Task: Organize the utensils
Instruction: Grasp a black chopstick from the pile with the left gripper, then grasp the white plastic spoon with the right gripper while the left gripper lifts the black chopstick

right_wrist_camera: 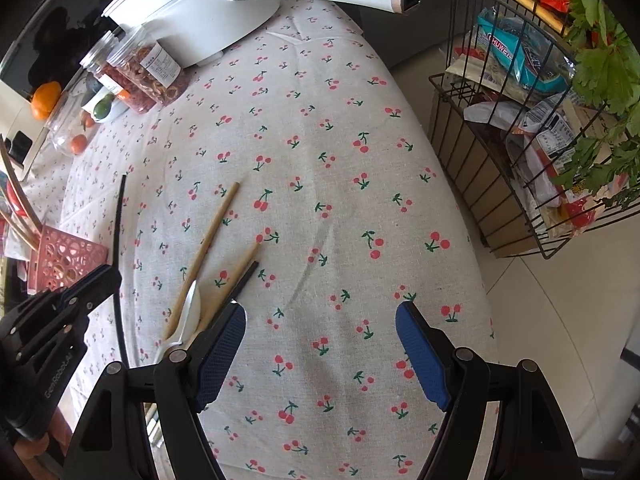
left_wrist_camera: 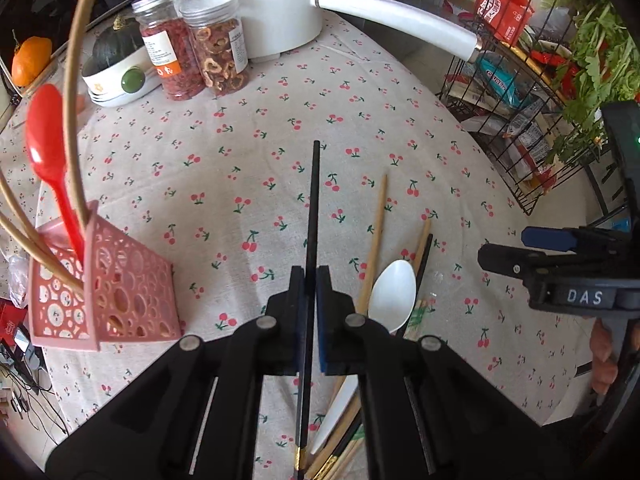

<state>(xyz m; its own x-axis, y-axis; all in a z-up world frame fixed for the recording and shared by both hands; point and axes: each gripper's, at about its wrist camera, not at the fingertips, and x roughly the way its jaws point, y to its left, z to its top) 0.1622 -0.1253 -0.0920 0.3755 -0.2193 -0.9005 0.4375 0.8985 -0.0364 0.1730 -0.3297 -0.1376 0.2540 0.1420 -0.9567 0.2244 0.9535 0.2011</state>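
My left gripper (left_wrist_camera: pixel 311 276) is shut on a black chopstick (left_wrist_camera: pixel 314 200), held above the cherry-print tablecloth (left_wrist_camera: pixel 280 120); it also shows in the right wrist view (right_wrist_camera: pixel 117 240). A pink perforated holder (left_wrist_camera: pixel 104 280) at the left holds a red spoon (left_wrist_camera: pixel 46 152) and wooden chopsticks (left_wrist_camera: pixel 76 92). A white spoon (left_wrist_camera: pixel 392 296), wooden chopsticks (left_wrist_camera: pixel 376 236) and another black chopstick (left_wrist_camera: pixel 424 256) lie on the cloth to the right of my left gripper. My right gripper (right_wrist_camera: pixel 320 320) is open and empty over bare cloth, right of that pile (right_wrist_camera: pixel 208 240).
A white electric pot (left_wrist_camera: pixel 260 4) with a long handle (left_wrist_camera: pixel 400 12), two jars (left_wrist_camera: pixel 192 48), a green squash in a bowl (left_wrist_camera: pixel 116 60) and an orange (left_wrist_camera: pixel 30 60) stand at the back. A wire rack (left_wrist_camera: pixel 540 120) of packets and greens stands off the table's right edge.
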